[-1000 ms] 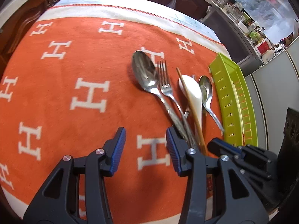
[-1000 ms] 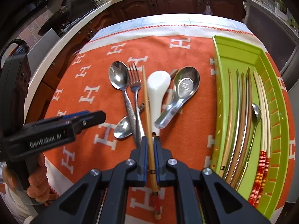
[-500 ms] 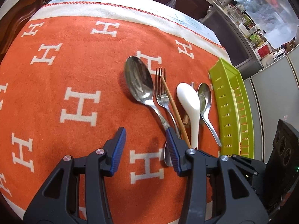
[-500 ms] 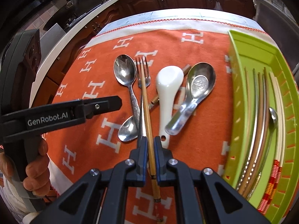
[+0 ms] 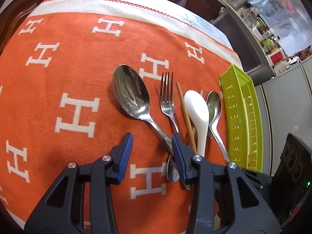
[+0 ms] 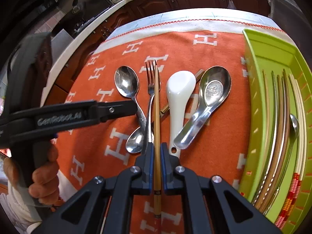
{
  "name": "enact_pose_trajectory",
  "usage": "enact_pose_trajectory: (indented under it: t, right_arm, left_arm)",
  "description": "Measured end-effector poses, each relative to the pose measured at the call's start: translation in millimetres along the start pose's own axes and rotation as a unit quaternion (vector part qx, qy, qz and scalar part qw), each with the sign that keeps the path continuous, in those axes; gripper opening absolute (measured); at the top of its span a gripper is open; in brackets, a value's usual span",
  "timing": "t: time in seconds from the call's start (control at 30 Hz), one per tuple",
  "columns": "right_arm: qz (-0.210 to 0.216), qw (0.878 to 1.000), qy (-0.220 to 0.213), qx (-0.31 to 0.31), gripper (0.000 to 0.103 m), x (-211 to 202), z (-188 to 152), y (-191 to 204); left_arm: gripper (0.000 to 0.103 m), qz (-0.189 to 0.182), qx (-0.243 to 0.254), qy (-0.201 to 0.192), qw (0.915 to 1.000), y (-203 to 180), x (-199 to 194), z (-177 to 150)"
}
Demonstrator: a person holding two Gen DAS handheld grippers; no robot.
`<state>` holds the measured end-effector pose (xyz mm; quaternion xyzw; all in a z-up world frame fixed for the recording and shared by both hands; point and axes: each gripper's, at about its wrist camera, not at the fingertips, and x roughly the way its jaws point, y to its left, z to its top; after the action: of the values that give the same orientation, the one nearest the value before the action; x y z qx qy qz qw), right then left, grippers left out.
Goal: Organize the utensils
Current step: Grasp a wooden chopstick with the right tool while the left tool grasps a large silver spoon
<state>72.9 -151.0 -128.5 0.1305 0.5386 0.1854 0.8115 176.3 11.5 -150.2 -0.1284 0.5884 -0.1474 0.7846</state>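
Note:
My right gripper point(image 6: 157, 148) is shut on a wooden chopstick point(image 6: 156, 97) near its thick end. The stick's tip reaches out over the fork point(image 6: 151, 78). On the orange cloth lie a large spoon point(image 5: 130, 93), the fork point(image 5: 167, 95), a white ceramic spoon point(image 5: 197, 107), a metal soup spoon point(image 6: 214, 89) and a small spoon point(image 6: 135, 140). My left gripper point(image 5: 151, 138) hovers low over the large spoon's handle. Its jaws are closing with only cloth between them, and its right finger covers the handles.
A green slotted tray point(image 6: 269, 54) at the cloth's right edge holds several chopsticks and a spoon. A brown stick end point(image 6: 199, 73) pokes out behind the white spoon. A hand point(image 6: 42, 177) grips the left tool's handle. Dark cabinets and a worktop ring the table.
The left gripper has slid closer to the utensil handles and its jaws have narrowed slightly. The chopstick's tip has swung left, from beside the white spoon to over the fork.

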Motion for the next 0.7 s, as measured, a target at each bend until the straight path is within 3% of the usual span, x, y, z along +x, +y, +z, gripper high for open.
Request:
enact_pose_trajectory:
  t: [0.2,0.43,0.53,0.7]
  right_arm:
    - [0.022,1.000,-0.022,0.000,0.006,-20,-4,-2]
    - [0.029,0.999,-0.037,0.005,0.006,-34,-8,-9]
    - [0.030,0.999,-0.041,0.006,0.006,-39,-11,-10]
    - [0.031,0.998,-0.049,0.004,0.006,-47,-15,-10]
  left_arm:
    - [0.027,0.006,-0.017,0.009,0.9998,-6,6,8]
    - [0.024,0.074,0.000,0.009,0.9972,-30,16,15]
    - [0.016,0.106,0.009,0.002,0.9943,-39,20,18]
    - [0.009,0.100,0.006,-0.008,0.9949,-43,22,19]
